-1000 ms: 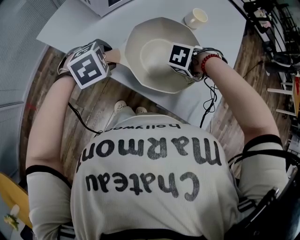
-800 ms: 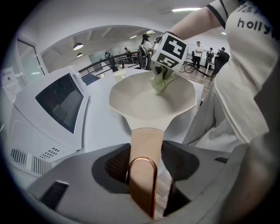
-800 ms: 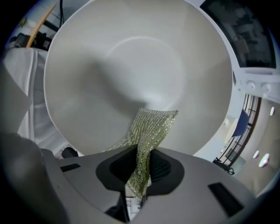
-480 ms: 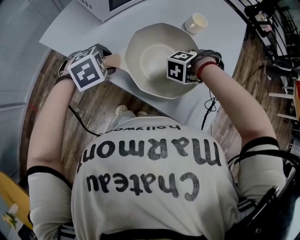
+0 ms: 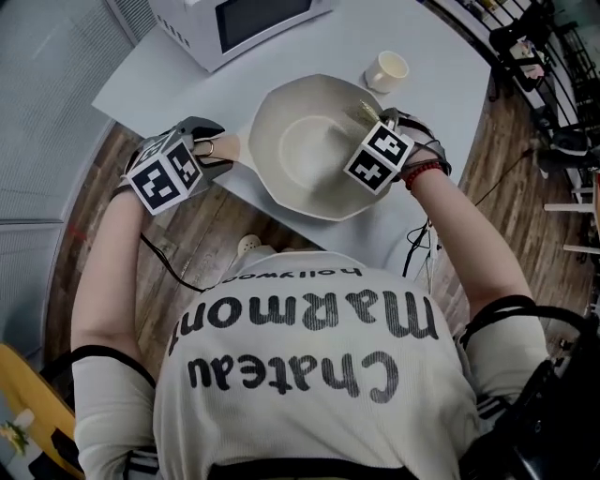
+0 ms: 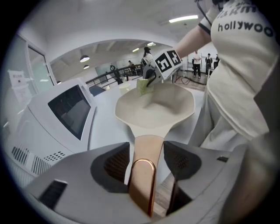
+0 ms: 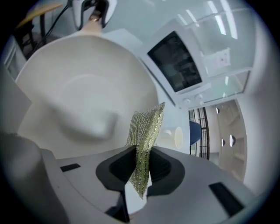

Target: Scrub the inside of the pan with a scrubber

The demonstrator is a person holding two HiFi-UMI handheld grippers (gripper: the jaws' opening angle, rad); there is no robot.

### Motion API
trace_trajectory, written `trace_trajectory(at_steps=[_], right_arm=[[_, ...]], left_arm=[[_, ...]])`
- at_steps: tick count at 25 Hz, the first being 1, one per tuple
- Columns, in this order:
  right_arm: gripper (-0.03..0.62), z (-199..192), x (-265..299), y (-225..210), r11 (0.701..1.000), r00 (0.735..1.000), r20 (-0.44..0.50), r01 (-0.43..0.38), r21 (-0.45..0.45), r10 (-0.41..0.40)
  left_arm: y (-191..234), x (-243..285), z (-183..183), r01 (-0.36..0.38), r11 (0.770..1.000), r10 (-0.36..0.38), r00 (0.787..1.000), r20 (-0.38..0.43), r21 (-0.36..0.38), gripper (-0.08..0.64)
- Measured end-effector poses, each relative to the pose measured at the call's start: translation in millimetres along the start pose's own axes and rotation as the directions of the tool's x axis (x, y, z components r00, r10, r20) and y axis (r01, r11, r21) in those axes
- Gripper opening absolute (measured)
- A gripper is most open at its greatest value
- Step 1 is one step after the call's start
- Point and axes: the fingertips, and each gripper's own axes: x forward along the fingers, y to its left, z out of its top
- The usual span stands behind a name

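A cream pan [image 5: 300,150] sits on the grey table, its copper-coloured handle [image 6: 144,166] pointing left. My left gripper [image 5: 211,141] is at that handle. Its jaws have just been opening: the handle lies between them, with a thin gap beside the left pad [image 6: 114,164]. My right gripper [image 5: 370,117] is over the pan's far right rim, shut on a green-gold mesh scrubber [image 7: 146,131]. The scrubber stands up out of the jaws above the pan's inside [image 7: 83,100]. The left gripper view also catches the scrubber [image 6: 143,85] at the pan's far edge.
A white microwave [image 5: 253,19] stands at the back of the table [image 5: 169,66], left of the pan. A small cream cup [image 5: 386,70] sits just behind the pan's right rim. The table's near edge runs under the pan, with wooden floor below.
My right gripper has moved from the pan's near right side up to its far right rim, tilting as it went, with the scrubber in it. The left gripper has stayed at the handle.
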Motion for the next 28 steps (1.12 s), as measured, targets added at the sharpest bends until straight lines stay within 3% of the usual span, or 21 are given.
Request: trace_trajectory(at_steps=[2, 4, 6, 7, 8, 9, 10, 11, 12, 13, 14, 15, 16, 18, 19, 20, 22, 24, 26, 28], right_arm=[[0.054, -2, -8, -9, 0.987, 0.996, 0.083, 0.010, 0.162, -0.024], [0.054, -7, -15, -19, 0.950, 0.986, 0.160, -0.008, 0.312, -0.044], [0.055, -11, -29, -28, 0.877, 0.964, 0.257, -0.063, 0.477, -0.071], [0.054, -13, -40, -32, 0.823, 0.947, 0.308, -0.103, 0.558, -0.090], [0.055, -17, -52, -35, 0.761, 0.927, 0.357, -0.151, 0.631, -0.113], [0.055, -21, -63, -37, 0.692, 0.904, 0.406, -0.208, 0.691, -0.134], [0.055, -23, -72, -37, 0.618, 0.877, 0.456, -0.276, 0.736, -0.152], [0.055, -23, -79, -37, 0.542, 0.844, 0.510, -0.353, 0.762, -0.168], [0.055, -22, -85, -35, 0.474, 0.805, 0.565, -0.431, 0.767, -0.182], [0.055, -20, -92, -32, 0.420, 0.763, 0.617, -0.504, 0.755, -0.194], [0.055, -19, -99, -26, 0.381, 0.721, 0.662, -0.565, 0.732, -0.204], [0.055, -19, -108, -19, 0.354, 0.684, 0.698, -0.612, 0.708, -0.213], [0.055, -22, -116, -12, 0.334, 0.654, 0.722, -0.644, 0.688, -0.227], [0.055, -33, -131, -6, 0.306, 0.626, 0.730, -0.663, 0.683, -0.273], [0.055, -40, -137, -6, 0.303, 0.628, 0.716, -0.649, 0.698, -0.305], [0.055, -47, -142, -9, 0.310, 0.635, 0.693, -0.619, 0.721, -0.343], [0.054, -59, -157, -17, 0.344, 0.632, 0.656, -0.559, 0.754, -0.413], [0.055, -63, -180, -17, 0.373, 0.594, 0.676, -0.565, 0.736, -0.436], [0.055, -62, -202, -9, 0.387, 0.571, 0.698, -0.582, 0.715, -0.431], [0.055, -57, -212, 5, 0.409, 0.606, 0.678, -0.541, 0.735, -0.416]], left_arm=[[3, -11, 7, -0.005, 0.999, 0.008, 0.997, 0.082, -0.041, 0.290], [9, -24, 9, -0.035, 0.996, 0.047, 0.990, 0.133, -0.086, 0.293], [18, -41, 12, -0.115, 0.984, 0.138, 0.974, 0.178, -0.139, 0.293], [23, -52, 17, -0.172, 0.968, 0.210, 0.954, 0.215, -0.186, 0.293], [27, -66, 26, -0.237, 0.936, 0.304, 0.916, 0.261, -0.260, 0.277], [32, -83, 36, -0.302, 0.880, 0.421, 0.853, 0.308, -0.367, 0.241], [37, -102, 45, -0.343, 0.795, 0.546, 0.765, 0.342, -0.501, 0.204], [40, -117, 54, -0.331, 0.693, 0.653, 0.666, 0.362, -0.641, 0.100], [39, -127, 62, -0.252, 0.601, 0.720, 0.582, 0.378, -0.758, 0.002], [33, -129, 72, -0.119, 0.539, 0.747, 0.525, 0.408, -0.834, 0.002], [21, -124, 84, 0.030, 0.507, 0.741, 0.494, 0.454, -0.861, 0.000], [6, -116, 97, 0.153, 0.497, 0.717, 0.482, 0.504, -0.854, 0.000], [-9, -107, 110, 0.221, 0.504, 0.683, 0.490, 0.542, -0.835, 0.000], [-34, -92, 125, 0.191, 0.543, 0.627, 0.555, 0.546, -0.818, 0.000], [-42, -88, 125, 0.138, 0.551, 0.622, 0.590, 0.515, -0.823, 0.000], [-46, -88, 123, 0.097, 0.545, 0.628, 0.610, 0.483, -0.833, 0.000], [-50, -95, 118, 0.085, 0.522, 0.648, 0.607, 0.460, -0.848, 0.000], [-54, -102, 117, 0.114, 0.525, 0.647, 0.590, 0.482, -0.844, 0.000], [-60, -105, 119, 0.119, 0.560, 0.623, 0.592, 0.511, -0.820, 0.000], [-67, -112, 120, 0.107, 0.610, 0.589, 0.602, 0.540, -0.785, 0.000]])
